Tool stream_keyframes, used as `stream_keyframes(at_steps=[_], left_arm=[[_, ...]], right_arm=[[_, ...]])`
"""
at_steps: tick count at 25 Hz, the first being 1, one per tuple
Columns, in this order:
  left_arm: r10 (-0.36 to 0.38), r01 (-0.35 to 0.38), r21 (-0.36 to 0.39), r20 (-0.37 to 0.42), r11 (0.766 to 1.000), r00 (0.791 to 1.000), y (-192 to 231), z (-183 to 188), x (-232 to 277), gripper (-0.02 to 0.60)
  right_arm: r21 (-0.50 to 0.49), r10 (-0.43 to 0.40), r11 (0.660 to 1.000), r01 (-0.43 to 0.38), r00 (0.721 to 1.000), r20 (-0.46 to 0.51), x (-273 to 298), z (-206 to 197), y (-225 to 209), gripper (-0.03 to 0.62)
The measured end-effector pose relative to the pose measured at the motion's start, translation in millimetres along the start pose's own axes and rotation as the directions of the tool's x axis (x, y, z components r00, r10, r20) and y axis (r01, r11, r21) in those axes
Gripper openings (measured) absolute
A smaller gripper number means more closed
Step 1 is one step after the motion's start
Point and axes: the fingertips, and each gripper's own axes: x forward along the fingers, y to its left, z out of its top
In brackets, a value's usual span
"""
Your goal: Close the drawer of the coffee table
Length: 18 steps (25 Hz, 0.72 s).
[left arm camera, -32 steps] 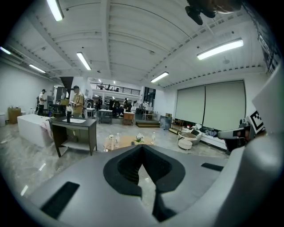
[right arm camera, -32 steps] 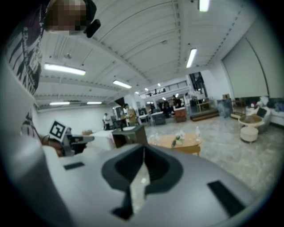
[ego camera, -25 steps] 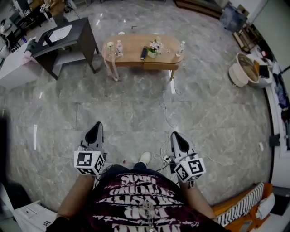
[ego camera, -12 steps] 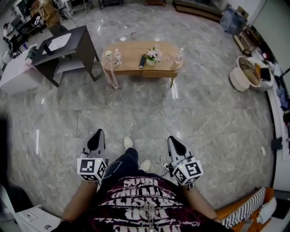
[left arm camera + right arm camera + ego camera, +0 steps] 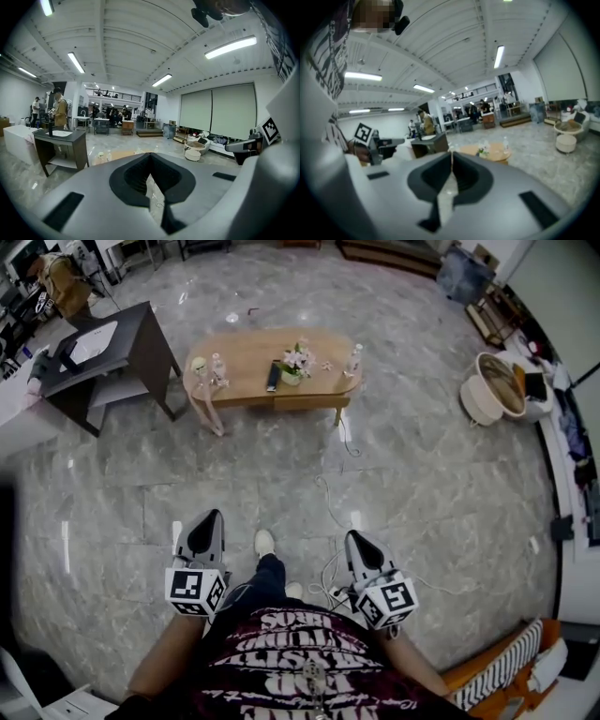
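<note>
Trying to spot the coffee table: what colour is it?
Light tan wood; the coffee table shows best in the head view.

I see a shiny grey stone floor with a thin white cable lying on it. A long oval wooden table stands there. It holds a small pot of flowers, a dark flat bar and a clear bottle.

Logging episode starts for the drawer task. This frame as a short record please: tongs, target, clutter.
left tongs: shut, empty
right tongs: shut, empty
target: oval light-wood coffee table, far across the grey marble floor, out of reach
drawer: too small to tell whether open
on table: clear bottles, small flower pot, dark flat remote-like item
on floor between: white cable
</note>
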Motion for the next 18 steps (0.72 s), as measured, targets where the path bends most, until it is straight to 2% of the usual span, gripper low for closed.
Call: stream_keyframes(at_steps=[12, 18], left_arm=[[-0.142, 0.142, 0.011, 0.023, 0.990, 0.990, 33.7, 44.7, 144.9, 0.021], [-0.147, 0.148, 0.002, 0.043, 0.989, 0.988, 71.1, 60.0, 188.8, 0.021]], right_arm=[[-0.025, -0.137, 0.990, 0.139, 0.989, 0.055, 79.6, 63.8, -55.7, 0.035], [-0.037, -0.143, 0.989, 0.146, 0.987, 0.072, 134.7, 91.1, -59.9, 0.035]])
